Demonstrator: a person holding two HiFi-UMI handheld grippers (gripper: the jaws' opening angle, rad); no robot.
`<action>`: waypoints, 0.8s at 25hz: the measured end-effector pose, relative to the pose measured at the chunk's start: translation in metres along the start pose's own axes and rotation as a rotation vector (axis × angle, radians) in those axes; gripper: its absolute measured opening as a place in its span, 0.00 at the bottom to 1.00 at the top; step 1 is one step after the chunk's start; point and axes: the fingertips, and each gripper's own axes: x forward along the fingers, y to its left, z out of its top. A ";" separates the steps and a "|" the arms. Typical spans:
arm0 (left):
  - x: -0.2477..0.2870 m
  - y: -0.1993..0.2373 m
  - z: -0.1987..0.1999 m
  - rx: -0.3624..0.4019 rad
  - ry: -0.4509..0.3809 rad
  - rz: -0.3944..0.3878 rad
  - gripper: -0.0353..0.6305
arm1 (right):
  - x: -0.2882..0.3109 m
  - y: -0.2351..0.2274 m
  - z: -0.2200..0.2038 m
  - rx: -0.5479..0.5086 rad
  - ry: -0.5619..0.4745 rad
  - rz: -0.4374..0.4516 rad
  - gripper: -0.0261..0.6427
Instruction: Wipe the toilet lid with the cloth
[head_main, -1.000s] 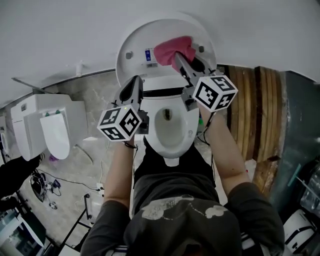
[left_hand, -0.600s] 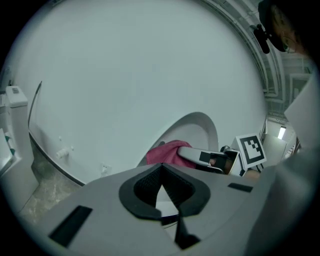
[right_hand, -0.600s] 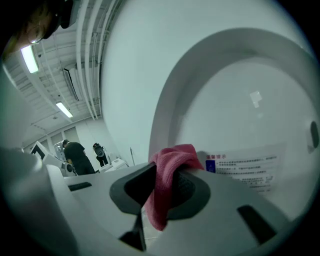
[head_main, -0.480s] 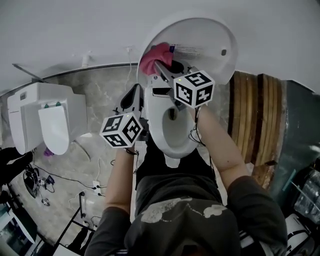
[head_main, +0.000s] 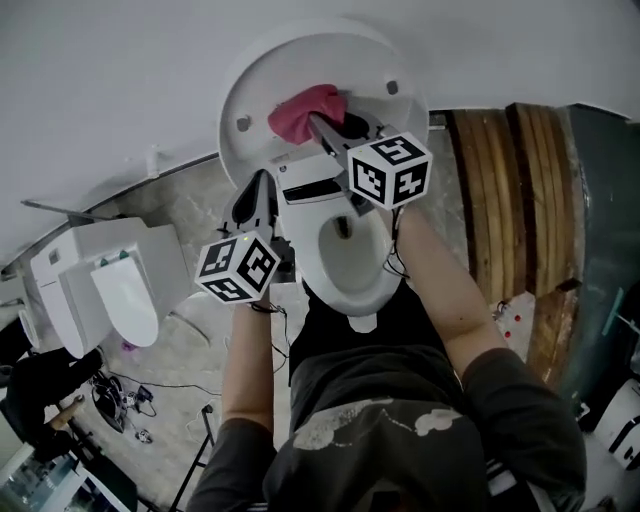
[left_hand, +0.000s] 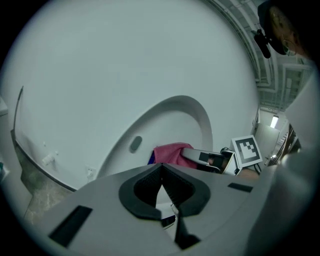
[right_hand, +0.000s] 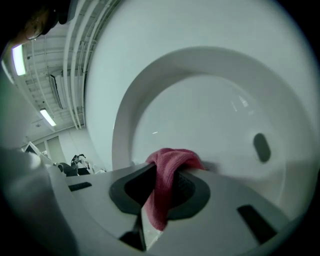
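The toilet lid (head_main: 330, 65) stands raised against the pale wall (head_main: 100, 80), its inner face turned toward the person. The pink cloth (head_main: 300, 110) is bunched against that face, a little left of its middle, between the two dark bumpers (head_main: 243, 122) near the lid's edges. The right gripper (head_main: 318, 122) reaches up over the open bowl (head_main: 350, 260), and its jaws are clamped on the cloth. In the right gripper view a fold of the fabric bulges past the jaw tips toward the lid, while a loose tail hangs down between the dark pads. One oval bumper shows to the right of it on the lid.

The left gripper (head_main: 262, 183) is held at the left side of the toilet, near the lid's lower left edge – whether it touches the porcelain cannot be told. Its jaws are pressed together with nothing between them. The left gripper view looks past the closed tips at the lid's curved rim, with the cloth and the other gripper's marker cube to the right.

In the head view both forearms stretch forward from a dark shirt (head_main: 370, 430). A second toilet (head_main: 110, 285) with its lid down stands on the marbled floor (head_main: 195, 205) at the left – well apart from the first. Upright wooden boards (head_main: 510, 200) lean at the right.
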 end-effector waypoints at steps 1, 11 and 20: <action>0.010 -0.011 -0.002 0.012 0.004 -0.013 0.06 | -0.008 -0.011 0.002 0.011 -0.010 -0.008 0.12; 0.079 -0.092 -0.044 0.004 0.037 -0.120 0.06 | -0.072 -0.087 -0.008 0.080 -0.028 -0.085 0.12; 0.045 -0.044 -0.046 -0.060 -0.034 -0.047 0.06 | -0.061 -0.052 -0.029 0.032 0.024 -0.049 0.12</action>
